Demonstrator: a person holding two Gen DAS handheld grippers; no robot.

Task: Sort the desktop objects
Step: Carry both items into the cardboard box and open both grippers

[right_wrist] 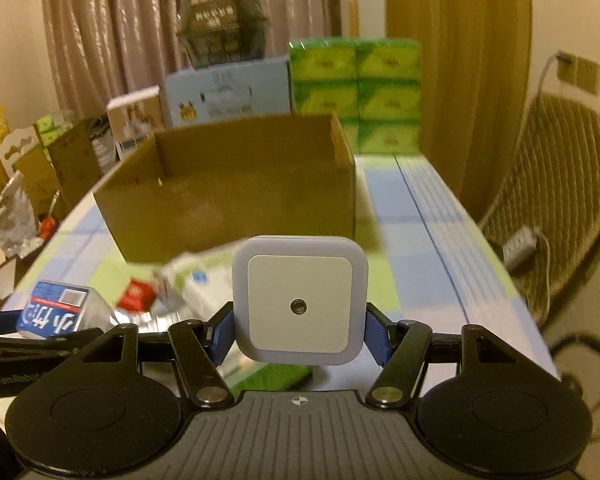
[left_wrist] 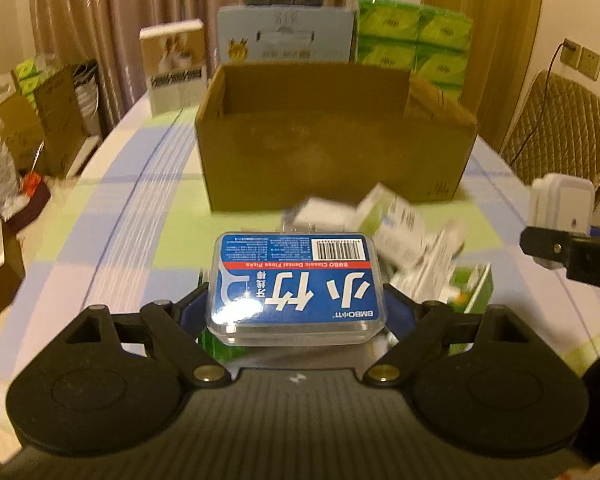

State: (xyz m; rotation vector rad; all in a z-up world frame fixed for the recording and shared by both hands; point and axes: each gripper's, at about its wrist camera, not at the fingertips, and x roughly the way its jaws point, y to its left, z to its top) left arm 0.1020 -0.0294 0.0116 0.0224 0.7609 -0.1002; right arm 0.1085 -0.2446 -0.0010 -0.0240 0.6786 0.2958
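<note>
- My left gripper (left_wrist: 296,300) is closed on a clear plastic box with a blue dental-floss-pick label (left_wrist: 296,280); its blue pads press the box's two short sides, jaws fairly wide, the box flat between them and clear of the table.
- My right gripper (right_wrist: 299,330) clamps a white, square, rounded-corner plug-in night light with a small round sensor (right_wrist: 299,300); the pads grip its left and right edges (the jaws are about half open), and its face points at the camera.
- Straight ahead of both stands an open brown cardboard box (left_wrist: 332,160) on the table with the pale blue, green and white checked cloth (left_wrist: 132,208).
- Between me and the cardboard box lies a blurred heap of small white and green packets (left_wrist: 404,232), near the box's front wall, with a small red packet (right_wrist: 134,298) showing in the right wrist view.
- Behind the cardboard box stand a stack of green tissue packs (right_wrist: 356,92), a light blue carton (left_wrist: 286,36) and a white and tan carton (left_wrist: 176,64).
- A woven chair (right_wrist: 556,208) sits beside the table on the right.
</note>
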